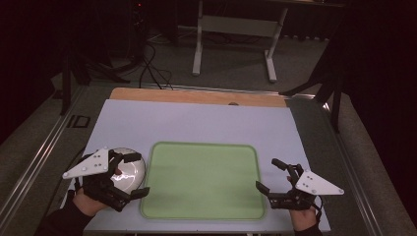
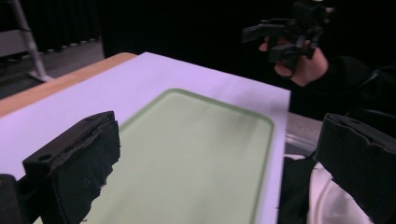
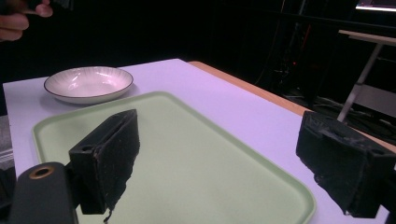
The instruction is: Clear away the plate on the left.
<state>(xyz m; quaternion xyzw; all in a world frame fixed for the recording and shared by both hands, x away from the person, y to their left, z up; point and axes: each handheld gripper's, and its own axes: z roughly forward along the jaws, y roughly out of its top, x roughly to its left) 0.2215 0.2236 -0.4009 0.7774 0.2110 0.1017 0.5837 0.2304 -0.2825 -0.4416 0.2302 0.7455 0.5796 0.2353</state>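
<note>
A pale green tray lies empty on the lavender mat, near the front edge. Left of it sits a white shallow plate with a dark rim, also seen in the right gripper view. My left gripper hovers over that plate, jaws wide open and pointing toward the tray; the plate's rim shows under its right jaw. My right gripper stands open at the tray's right edge, jaws spread above the tray with nothing between them.
The lavender mat covers a wooden tabletop whose far edge shows as a bare strip. Beyond the table stand a white desk frame and cables on the floor. Metal rails run along both sides of the table.
</note>
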